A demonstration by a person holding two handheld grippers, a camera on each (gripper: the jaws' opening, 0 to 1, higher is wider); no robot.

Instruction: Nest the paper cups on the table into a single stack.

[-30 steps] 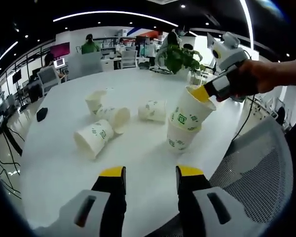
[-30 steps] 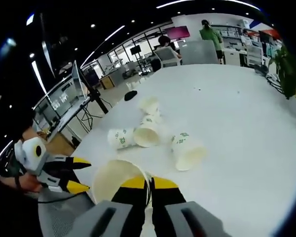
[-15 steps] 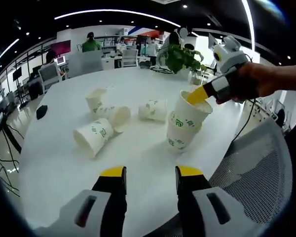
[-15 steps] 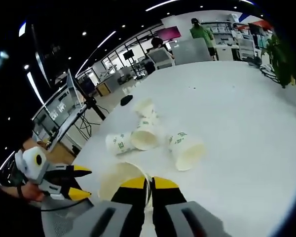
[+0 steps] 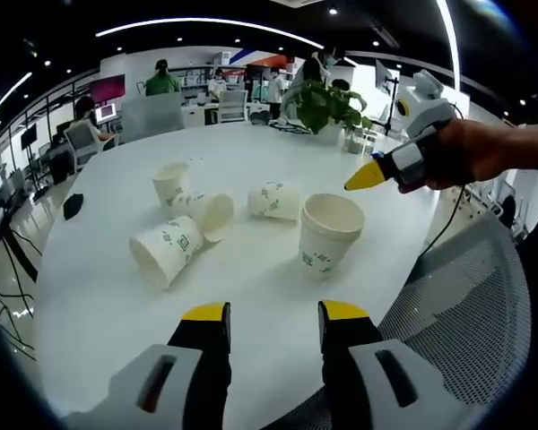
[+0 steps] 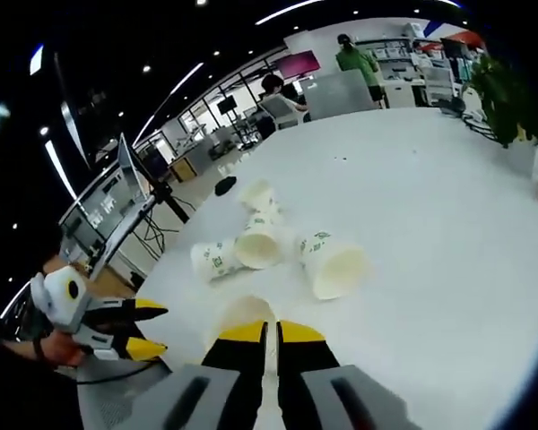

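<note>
Right gripper (image 6: 269, 330), yellow-tipped, jaws drawn almost together with nothing between them; it sits just above and behind the upright stack of white paper cups with green print (image 5: 328, 231), which stands free near the table's near edge. In the left gripper view the same right gripper (image 5: 366, 175) hangs just beside the stack's rim, apart from it, so the stack reads as set down and let go. Left gripper (image 5: 271, 315) hovers low over the round white table (image 5: 108, 296), jaws parted to a moderate gap, empty, pointed toward the loose cups; I judge it is idle while the right does the work. Loose cups: one lying cup with its mouth toward the camera (image 5: 166, 251), a second lying cup just behind it (image 5: 208, 211), apparently touching, a small upright cup (image 5: 170, 183) beyond, and a lying cup (image 5: 273, 200) just beside the stack. All are thin paper, tapered, rolled rims, matte, light enough to roll if nudged. Table is smooth and faintly glossy. A grey mesh chair back (image 5: 466, 296) sits at the near edge. Four cups are not yet nested.
</note>
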